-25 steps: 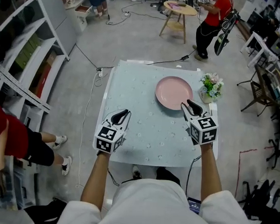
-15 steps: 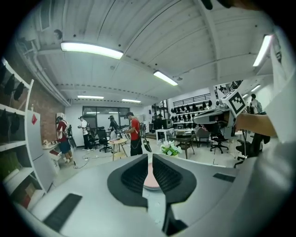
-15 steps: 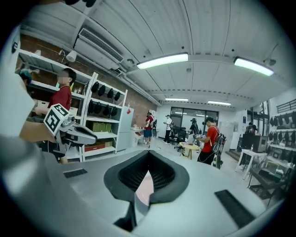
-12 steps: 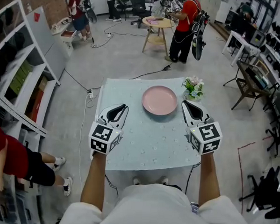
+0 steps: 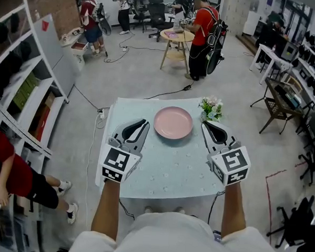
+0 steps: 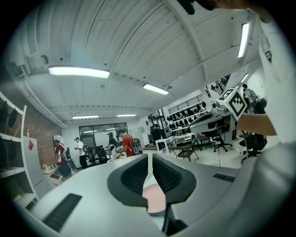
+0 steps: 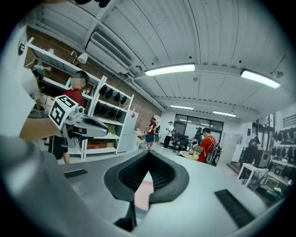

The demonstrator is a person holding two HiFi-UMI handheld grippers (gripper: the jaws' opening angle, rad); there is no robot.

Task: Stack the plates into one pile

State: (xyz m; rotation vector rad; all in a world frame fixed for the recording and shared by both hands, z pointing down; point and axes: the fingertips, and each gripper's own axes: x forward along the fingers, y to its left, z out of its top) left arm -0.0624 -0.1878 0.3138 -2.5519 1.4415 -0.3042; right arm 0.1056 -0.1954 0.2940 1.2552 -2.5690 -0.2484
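A single pink plate (image 5: 173, 122) lies on the pale blue table (image 5: 160, 170), toward its far edge. My left gripper (image 5: 142, 122) hovers to the plate's left, and its jaws stand a narrow slit apart with nothing between them. My right gripper (image 5: 206, 124) hovers to the plate's right, shut and empty. Both are held above the table, apart from the plate. In the left gripper view the plate (image 6: 155, 199) shows low behind the left gripper (image 6: 150, 157). In the right gripper view the plate (image 7: 144, 192) shows below the closed right gripper (image 7: 148, 155).
A small pot of flowers (image 5: 211, 108) stands at the table's far right corner. Shelving (image 5: 22, 89) lines the left side, with a person in red (image 5: 8, 167) beside it. People stand round a round wooden table (image 5: 179, 37) at the back. Desks and chairs (image 5: 285, 98) fill the right.
The right gripper's jaws have closed and it has drawn back from the plate's right edge. Both grippers have risen above the table. The plate has not moved.
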